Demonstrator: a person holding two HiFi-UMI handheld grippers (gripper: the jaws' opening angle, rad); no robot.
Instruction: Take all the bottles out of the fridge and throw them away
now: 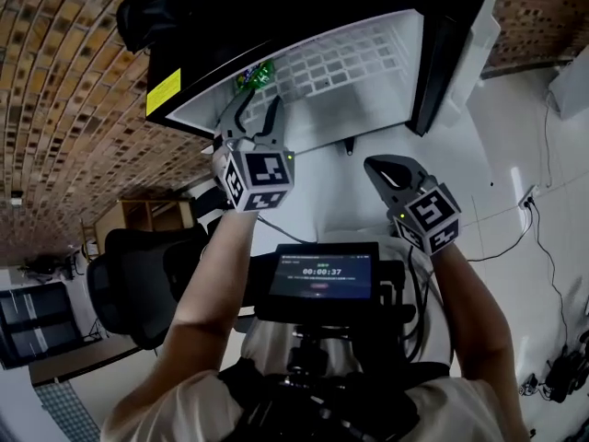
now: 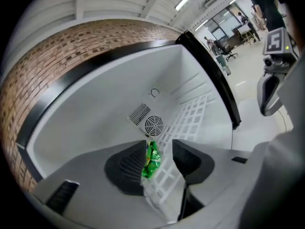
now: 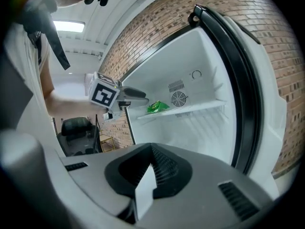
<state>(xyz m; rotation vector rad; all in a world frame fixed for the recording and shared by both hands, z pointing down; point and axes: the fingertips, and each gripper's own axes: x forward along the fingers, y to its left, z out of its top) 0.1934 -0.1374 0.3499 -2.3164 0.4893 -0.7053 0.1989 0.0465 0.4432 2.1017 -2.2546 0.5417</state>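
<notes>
**mk_tinker:** How would you go about grabbing that green bottle point(image 2: 151, 159)? It's lying on the white wire shelf point(image 3: 205, 106) in the open fridge point(image 3: 162, 75), out toward the shelf's front end, and it's the only thing in there as far as I can see.

**rolo77:** It looks squashed to me. Bright green, shiny and crinkly, lying flat, more like crushed thin plastic than a firm bottle. I can't make out a cap or label, it's too small. My guess is it weighs next to nothing, gives when you pinch it, and is a bit slick. It shouldn't break, but it could skate along the wires or catch in the grid.

**mk_tinker:** So where do you take hold of it?

**rolo77:** Across the thickest crumpled part, from the front, pinching firmly since it'll collapse. The left gripper point(image 1: 259, 104) is lined up just short of it with its jaws spread and nothing between the pads yet. The right gripper point(image 1: 379, 168) hangs back outside the fridge, clenched with nothing in it.
</notes>
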